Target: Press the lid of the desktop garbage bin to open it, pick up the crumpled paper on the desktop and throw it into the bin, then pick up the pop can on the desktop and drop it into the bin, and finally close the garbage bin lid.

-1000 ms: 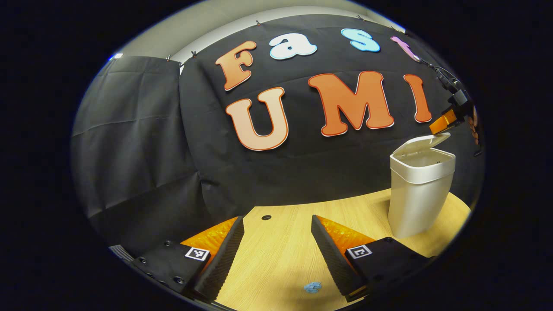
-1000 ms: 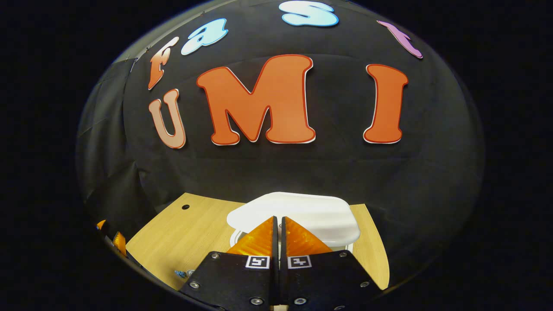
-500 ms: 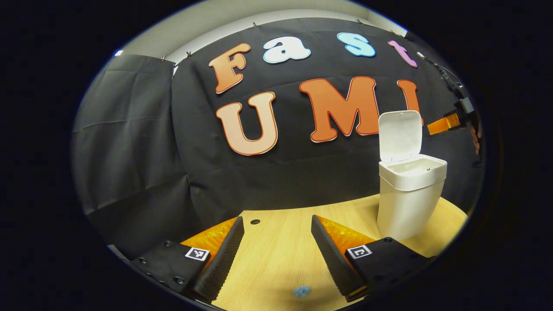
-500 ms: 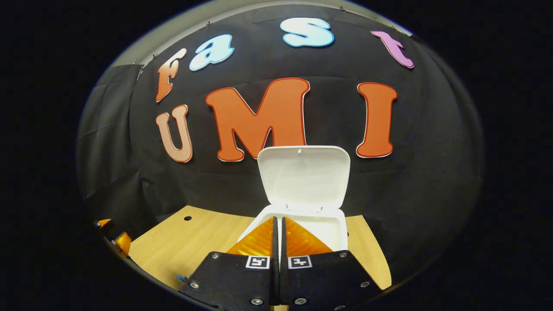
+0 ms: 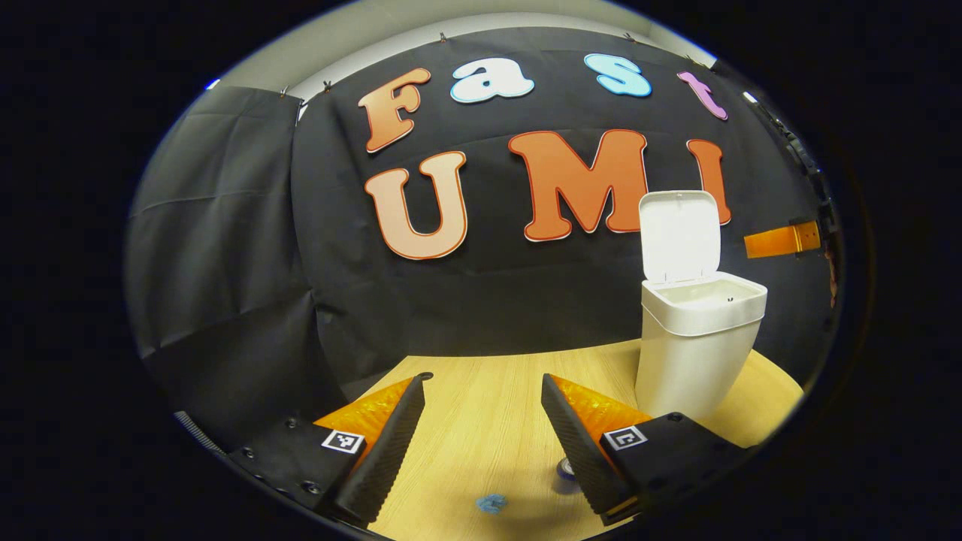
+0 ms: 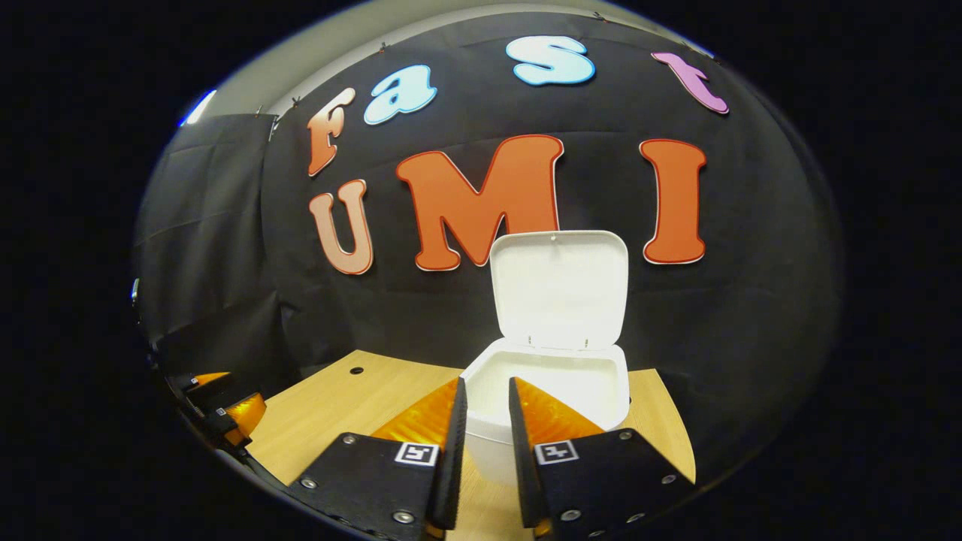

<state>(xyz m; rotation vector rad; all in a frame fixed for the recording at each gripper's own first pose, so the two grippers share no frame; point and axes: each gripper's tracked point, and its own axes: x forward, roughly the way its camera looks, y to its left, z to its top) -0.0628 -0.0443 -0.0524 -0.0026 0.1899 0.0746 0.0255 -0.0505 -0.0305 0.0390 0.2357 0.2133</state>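
Bin [image 5: 695,353]: white smooth plastic, tapered body, rounded corners, standing near the far right edge of the wood-grain desk [image 5: 488,406]. Lid [image 5: 679,234] hinged upright at the back, a rounded rectangle, mouth open. Small blue crumpled paper [image 5: 492,503] on the desk near the front edge. Left gripper [image 5: 481,436]: ribbed fingers spread wide, holding nothing. Right gripper [image 6: 487,451] in front of the bin: narrow gap between fingers, nothing held.
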